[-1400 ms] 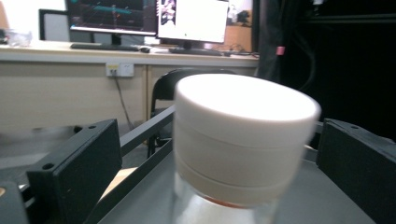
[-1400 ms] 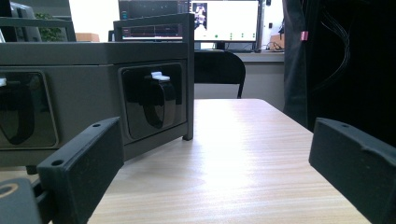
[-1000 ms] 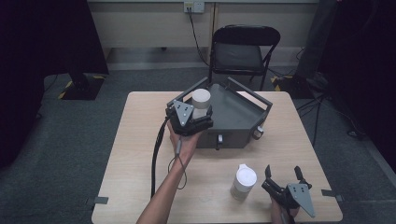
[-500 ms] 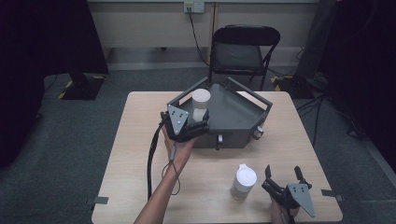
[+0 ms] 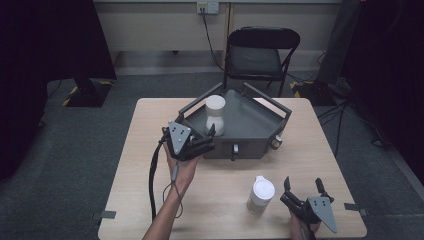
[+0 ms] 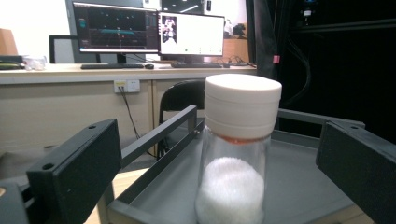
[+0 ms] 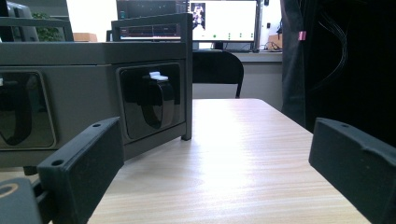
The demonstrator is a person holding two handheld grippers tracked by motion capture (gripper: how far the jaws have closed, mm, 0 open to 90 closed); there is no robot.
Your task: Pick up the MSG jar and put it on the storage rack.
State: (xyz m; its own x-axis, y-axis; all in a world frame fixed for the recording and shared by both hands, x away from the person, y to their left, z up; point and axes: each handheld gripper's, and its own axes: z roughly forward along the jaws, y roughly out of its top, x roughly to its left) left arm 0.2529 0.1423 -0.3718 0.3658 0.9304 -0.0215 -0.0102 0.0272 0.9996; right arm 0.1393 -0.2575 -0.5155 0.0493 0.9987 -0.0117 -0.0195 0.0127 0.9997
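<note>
**Left gripper open at the jar in the tray**

The wooden table [image 5: 150, 150] carries a dark grey tray [image 5: 260, 125] at its far middle. Behind the table stands a black folding chair [image 5: 260, 55].

A glass jar [image 5: 215, 114] with a white lid stands upright in the tray's left part, white material in its lower half. The left gripper [image 5: 209, 136] sits at the tray's near-left edge, just near of the jar; in the left gripper view its jaws stand wide apart, the jar [image 6: 236, 149] between them and untouched.

A second white-lidded jar [image 5: 261, 194] stands on the table near the right, just left of the right gripper [image 5: 303, 186], whose jaws are also spread apart, holding nothing.
</note>
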